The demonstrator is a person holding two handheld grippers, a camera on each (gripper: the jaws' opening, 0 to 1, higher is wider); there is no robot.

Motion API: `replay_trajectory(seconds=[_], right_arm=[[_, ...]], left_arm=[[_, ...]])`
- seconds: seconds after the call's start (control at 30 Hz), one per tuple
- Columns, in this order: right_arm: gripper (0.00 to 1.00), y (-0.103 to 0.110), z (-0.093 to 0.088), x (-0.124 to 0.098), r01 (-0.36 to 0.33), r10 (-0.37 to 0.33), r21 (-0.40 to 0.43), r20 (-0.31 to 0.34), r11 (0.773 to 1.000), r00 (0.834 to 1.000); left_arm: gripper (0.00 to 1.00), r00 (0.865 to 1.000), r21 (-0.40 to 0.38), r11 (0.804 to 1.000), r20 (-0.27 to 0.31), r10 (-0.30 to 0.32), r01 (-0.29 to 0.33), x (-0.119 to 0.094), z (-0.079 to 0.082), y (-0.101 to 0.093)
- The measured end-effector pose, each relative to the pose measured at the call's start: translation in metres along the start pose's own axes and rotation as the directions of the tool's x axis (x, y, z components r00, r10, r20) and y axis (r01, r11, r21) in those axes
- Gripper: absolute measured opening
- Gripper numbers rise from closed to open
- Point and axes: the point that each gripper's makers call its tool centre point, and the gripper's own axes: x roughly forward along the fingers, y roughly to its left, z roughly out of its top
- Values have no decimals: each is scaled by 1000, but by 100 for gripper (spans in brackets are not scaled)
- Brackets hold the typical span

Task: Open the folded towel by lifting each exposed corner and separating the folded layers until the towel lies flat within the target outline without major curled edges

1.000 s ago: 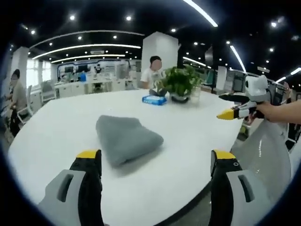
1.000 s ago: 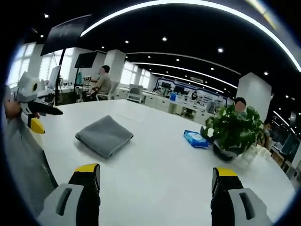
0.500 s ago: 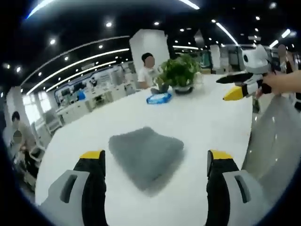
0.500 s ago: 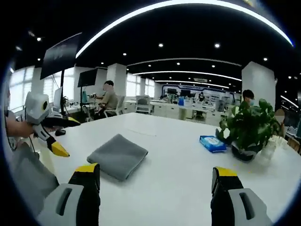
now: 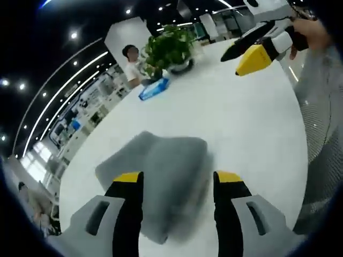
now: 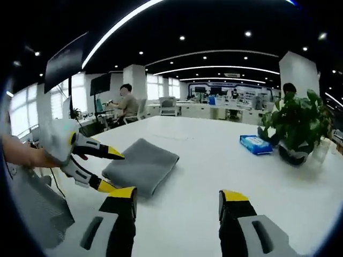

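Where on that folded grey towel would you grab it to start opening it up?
Probably at the near corner of the towel, coming in low from the table edge, as the left tool does. There the stacked layers end in an exposed edge, so a jaw could slip under the top layer alone. The far side looks like a closed fold.

Both grippers are spread open right now. Left gripper [image 6: 96, 168] is held low and angled forward in a hand [image 6: 24, 155]; right gripper [image 5: 252, 45] is up higher, hand [image 5: 311, 35] gripping it.

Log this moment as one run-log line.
towel: folded, on table | left claw: open, at towel's near edge | right claw: open, off towel | step: unfolding not started
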Motion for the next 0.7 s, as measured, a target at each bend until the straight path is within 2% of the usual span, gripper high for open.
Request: replay_trajectory(seconds=[0.07, 0.17, 0.3, 0.33, 0.4, 0.53, 0.7], right_arm=[[70, -2, -1, 1, 11, -11, 13, -2, 1000, 1000], [65, -1, -7, 2, 4, -3, 22, -26, 1000, 1000], [65, 2, -14, 5, -7, 8, 25, -50, 1000, 999], [65, 4, -17, 6, -14, 16, 38, -59, 999, 998], [65, 9, -24, 7, -32, 39, 75, -87, 997, 995], [65, 16, -25, 8, -53, 60, 74, -90, 996, 994], [62, 17, -28, 8, -60, 68, 80, -103, 995, 992]], left_arm=[[49, 1000, 5, 1000, -18, 1, -1, 5, -5, -2], [41, 998, 56, 998, -64, -11, 14, 11, -16, -9], [42, 994, 86, 996, -107, -16, 26, 17, -30, -16], [41, 997, 105, 994, -75, -2, 10, 17, -24, -13], [40, 996, 88, 996, -92, -15, 23, 15, -26, -15], [32, 996, 145, 989, -92, 3, 10, 14, -27, -12], [22, 996, 100, 995, -94, -5, 14, 15, -30, -10]])
